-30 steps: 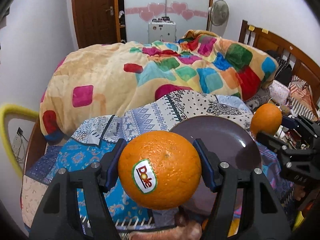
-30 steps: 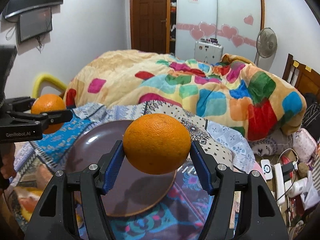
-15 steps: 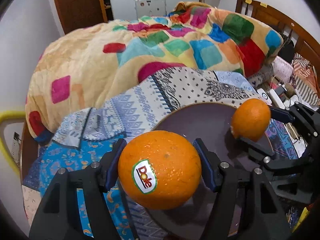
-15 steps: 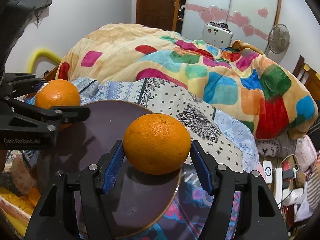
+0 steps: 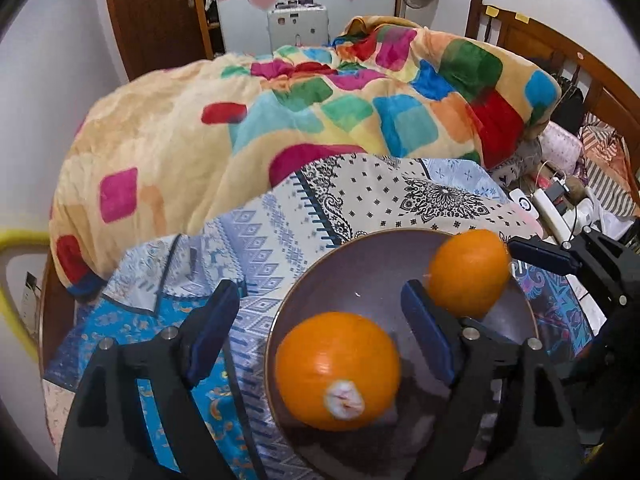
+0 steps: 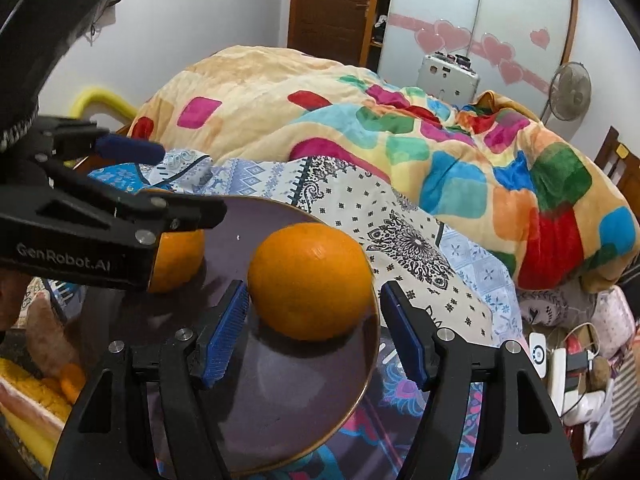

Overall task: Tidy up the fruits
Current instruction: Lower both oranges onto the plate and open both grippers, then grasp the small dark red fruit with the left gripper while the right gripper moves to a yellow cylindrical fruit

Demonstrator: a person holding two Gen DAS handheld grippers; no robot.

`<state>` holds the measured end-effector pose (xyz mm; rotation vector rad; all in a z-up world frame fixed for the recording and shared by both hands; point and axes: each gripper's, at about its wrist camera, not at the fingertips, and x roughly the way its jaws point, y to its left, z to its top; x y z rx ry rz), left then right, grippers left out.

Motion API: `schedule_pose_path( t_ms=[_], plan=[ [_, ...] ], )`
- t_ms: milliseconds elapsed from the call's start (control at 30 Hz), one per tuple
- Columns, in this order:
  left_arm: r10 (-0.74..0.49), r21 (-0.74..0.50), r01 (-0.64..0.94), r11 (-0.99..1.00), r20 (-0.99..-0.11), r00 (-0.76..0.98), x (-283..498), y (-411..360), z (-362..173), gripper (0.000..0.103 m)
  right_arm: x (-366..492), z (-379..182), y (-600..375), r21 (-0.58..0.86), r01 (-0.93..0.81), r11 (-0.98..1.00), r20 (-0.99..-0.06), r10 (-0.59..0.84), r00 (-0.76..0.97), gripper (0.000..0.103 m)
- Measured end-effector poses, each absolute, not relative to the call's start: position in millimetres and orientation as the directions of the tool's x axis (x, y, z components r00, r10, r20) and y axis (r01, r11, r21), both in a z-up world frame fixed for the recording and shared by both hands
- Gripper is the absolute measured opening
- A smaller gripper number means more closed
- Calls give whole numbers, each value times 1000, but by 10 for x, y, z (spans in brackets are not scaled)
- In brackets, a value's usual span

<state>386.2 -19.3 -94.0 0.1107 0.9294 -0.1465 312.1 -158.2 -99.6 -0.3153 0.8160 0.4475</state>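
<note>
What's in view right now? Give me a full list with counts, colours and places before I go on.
oranges: 2, orange, both on the plate; one between the left tongs' open fingers, one between the right tongs' open fingers
plate: 1, dark purple-brown, on the patterned bedsheet
bedsheet: 1, blue and white patchwork print, under the plate
blanket: 1, cream with coloured squares, heaped behind the plate
fan: 1, grey, by the far wall
door: 1, brown wood, far wall
headboard: 1, brown wood, right side
left tongs: 1, black with blue pads, open over the plate
right tongs: 1, black with blue pads, open over the plate
</note>
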Motion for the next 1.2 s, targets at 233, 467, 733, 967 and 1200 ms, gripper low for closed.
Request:
schedule_pose_path(
  t_ms=[233, 467, 733, 967, 1200],
  plan=[
    [-50, 70, 164, 984, -772, 633, 3613, -165, -737, 83, 2954, -826, -1641, -80, -501, 862, -733, 290, 615, 66],
    [-34, 88, 140, 986, -721, 692, 3173, -45, -410, 83, 2698, -592, -1716, -78, -483, 872, -699, 298, 650, 66],
    [-4, 100, 97, 990, -675, 738, 2467, 261, -113, 86, 2225, -326, -1767, -92, -473, 876, -653, 306, 693, 72],
    [34, 117, 59, 991, -666, 745, 1904, 548, -114, 87, 1794, -261, -1775, -91, -481, 872, -631, 323, 705, 78],
    [68, 92, -6, 996, -691, 720, 1461, 911, -307, 88, 1462, -354, -1833, -52, -487, 872, -638, 347, 688, 78]
  ],
)
